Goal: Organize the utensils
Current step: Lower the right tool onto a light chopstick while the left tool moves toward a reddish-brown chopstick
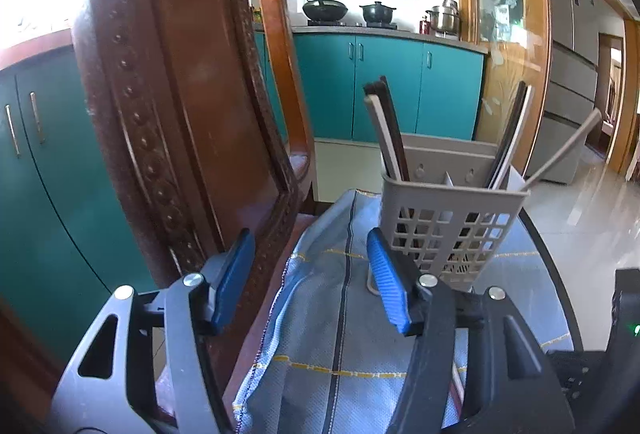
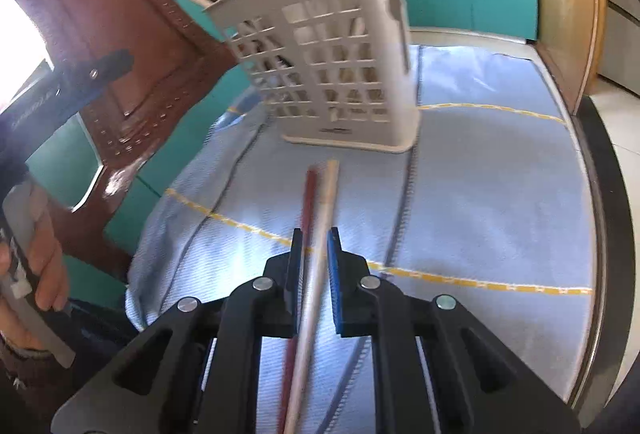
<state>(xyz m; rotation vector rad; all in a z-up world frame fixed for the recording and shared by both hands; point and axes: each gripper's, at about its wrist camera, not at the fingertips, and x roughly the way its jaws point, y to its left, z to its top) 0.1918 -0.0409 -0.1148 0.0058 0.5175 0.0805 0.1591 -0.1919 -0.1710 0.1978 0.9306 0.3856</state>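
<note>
A pale slotted utensil holder (image 1: pixel 452 218) stands on the blue cloth (image 1: pixel 340 334), with several chopsticks leaning out of it. In the left wrist view my left gripper (image 1: pixel 310 274) is open and empty, just before the holder's left side. In the right wrist view the holder (image 2: pixel 332 70) stands ahead. My right gripper (image 2: pixel 314 254) is shut on two chopsticks, a cream one (image 2: pixel 326 202) and a dark red one (image 2: pixel 309 198), which point toward the holder's base. The left gripper's (image 2: pixel 96 70) black frame shows at the left edge, held by a hand (image 2: pixel 36 254).
A carved brown wooden chair back (image 1: pixel 160 94) stands close on the left of the table. The table's dark rounded edge (image 2: pixel 608 214) curves along the right. Teal cabinets (image 1: pixel 384 82), a stove with pots and a fridge lie beyond.
</note>
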